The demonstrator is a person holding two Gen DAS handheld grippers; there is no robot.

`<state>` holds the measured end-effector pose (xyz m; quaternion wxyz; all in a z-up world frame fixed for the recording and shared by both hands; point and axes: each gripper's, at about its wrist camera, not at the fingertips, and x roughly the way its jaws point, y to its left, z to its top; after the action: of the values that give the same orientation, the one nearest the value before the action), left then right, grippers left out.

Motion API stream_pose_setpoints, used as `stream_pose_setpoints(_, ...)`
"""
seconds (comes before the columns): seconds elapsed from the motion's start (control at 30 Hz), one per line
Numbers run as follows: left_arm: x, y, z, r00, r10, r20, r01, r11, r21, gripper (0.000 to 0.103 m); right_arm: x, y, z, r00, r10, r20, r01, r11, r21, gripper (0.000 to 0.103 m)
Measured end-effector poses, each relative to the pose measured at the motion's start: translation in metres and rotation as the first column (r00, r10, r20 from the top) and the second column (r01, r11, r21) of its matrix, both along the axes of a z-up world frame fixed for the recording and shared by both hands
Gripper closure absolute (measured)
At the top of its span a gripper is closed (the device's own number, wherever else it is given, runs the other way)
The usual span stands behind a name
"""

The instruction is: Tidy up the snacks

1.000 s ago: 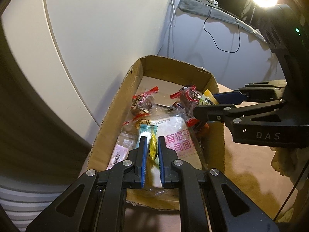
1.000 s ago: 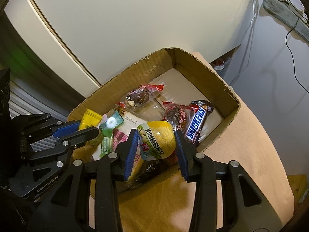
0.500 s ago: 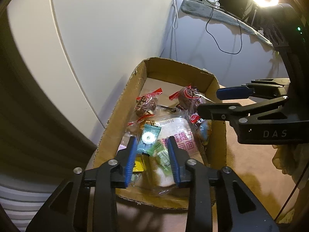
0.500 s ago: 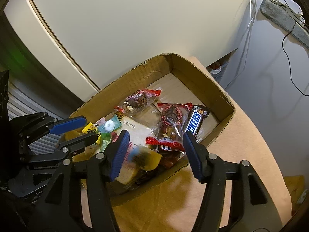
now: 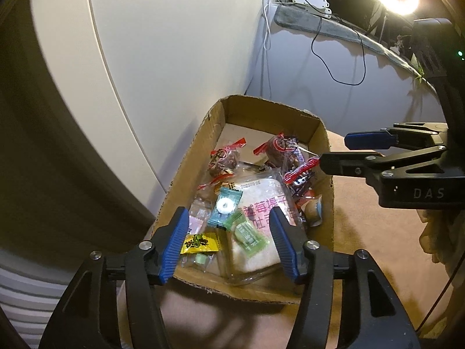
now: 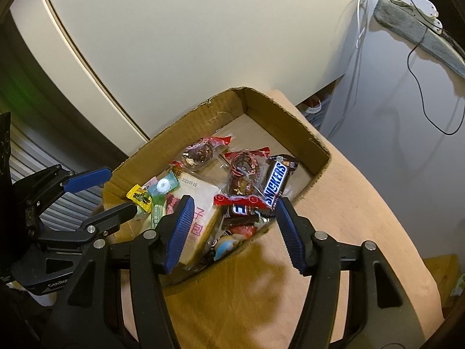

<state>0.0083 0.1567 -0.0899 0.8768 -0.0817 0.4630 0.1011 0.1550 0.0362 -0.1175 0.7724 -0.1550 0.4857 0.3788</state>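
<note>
Left hand-held gripper (image 5: pixel 228 242): held wide open over the near end of the box, nothing gripped; the yellow candy and green packet are seen between its blue pads but are lying in the box.
Right hand-held gripper (image 6: pixel 232 229): spread wide open above the box's near right edge, nothing held between its pads.
Box (image 5: pixel 268 112): an open cardboard box, set on the worktop (image 6: pixel 363 203) close to a pale wall; its far end is bare.
Bread pack (image 5: pixel 258 200): a clear bag with pink print, laid flat in the near half of the box.
Teal candy (image 5: pixel 225 208): laid on the bread pack's left edge.
Green packet (image 5: pixel 250 234): laid on the bread pack, just beside the teal candy.
Yellow candy (image 5: pixel 199 242): found at the near left corner of the box.
Snickers (image 6: pixel 277 180): laid by the right wall of the box, touching the red-ended wrap (image 6: pixel 242 174).
Second wrap (image 6: pixel 200 152): placed towards the middle, beyond the bread pack.
Small cup (image 5: pixel 314 209): tucked against the right wall; its contents cannot be told.
</note>
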Motion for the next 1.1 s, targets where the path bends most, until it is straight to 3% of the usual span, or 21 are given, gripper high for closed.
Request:
stream_pose_setpoints(0.03,0.000,-0.001,0.001,1.000,0.001,0.001,-0.001,1.000,0.004,0.044,-0.001,-0.002,0.001,1.000,-0.001,0.002,0.001,1.000,0.003,0.040)
stream_pose_setpoints(0.07,0.000,-0.002,0.002,1.000,0.002,0.002,-0.002,1.000,0.007,0.043,-0.003,-0.005,0.003,1.000,-0.002,0.004,0.002,1.000,0.006,0.028)
stream_pose_setpoints(0.13,-0.001,-0.003,0.005,1.000,0.007,0.003,-0.007,1.000,0.011,0.041,-0.005,-0.009,0.007,1.000,-0.008,0.018,0.008,1.000,0.016,0.019)
stream_pose_setpoints(0.27,-0.005,-0.006,0.010,1.000,0.017,0.006,-0.018,1.000,0.025,0.040,-0.010,-0.019,0.015,0.999,-0.027,0.035,0.026,0.999,0.030,0.019)
stream_pose_setpoints(0.4,-0.009,-0.008,0.015,1.000,0.026,0.012,-0.027,0.999,0.035,0.031,-0.017,-0.031,0.021,0.997,-0.058,0.050,0.056,0.998,0.039,0.019)
stream_pose_setpoints(0.7,-0.024,-0.015,0.030,0.998,0.055,0.038,-0.057,0.998,0.039,0.031,-0.039,-0.058,0.042,0.975,-0.185,0.126,0.183,0.983,0.032,0.019)
stream_pose_setpoints(1.1,-0.042,-0.035,0.049,0.995,0.055,0.077,-0.058,0.998,0.031,0.027,-0.073,-0.085,0.069,0.940,-0.241,0.242,0.242,0.970,0.025,0.019)
